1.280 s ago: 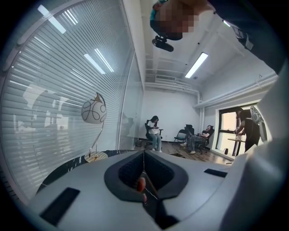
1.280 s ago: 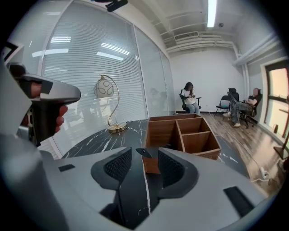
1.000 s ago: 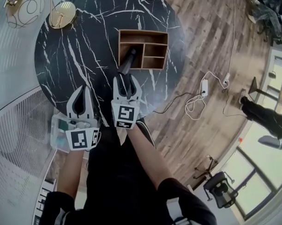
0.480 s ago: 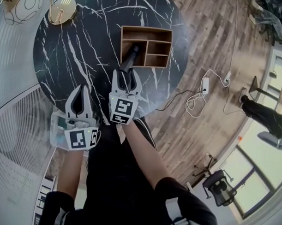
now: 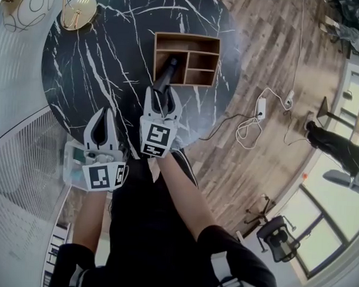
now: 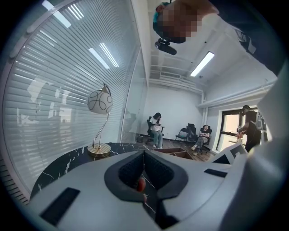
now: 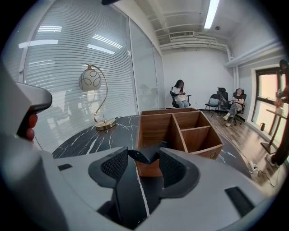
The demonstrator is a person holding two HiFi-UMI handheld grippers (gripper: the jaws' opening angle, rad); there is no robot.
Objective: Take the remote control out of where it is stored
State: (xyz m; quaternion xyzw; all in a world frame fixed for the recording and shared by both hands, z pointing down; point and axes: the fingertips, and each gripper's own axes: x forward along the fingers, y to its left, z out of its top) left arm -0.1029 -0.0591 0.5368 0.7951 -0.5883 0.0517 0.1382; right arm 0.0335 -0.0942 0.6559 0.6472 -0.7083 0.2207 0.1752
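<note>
Right gripper (image 5: 163,93) jaws just widened, now apart around remote control (image 5: 166,75) leaning out of organizer (image 5: 186,35), left slot; we fear off-centre closing topples it. Left gripper (image 5: 103,111) jaws together.

Remote (image 5: 165,75): near end out of sight under the right tongs (image 5: 162,92), just short of the box (image 5: 201,36). Bench (image 5: 99,72) cut off at the top beyond the box, and the lamp (image 5: 78,16) is clipped too.
</note>
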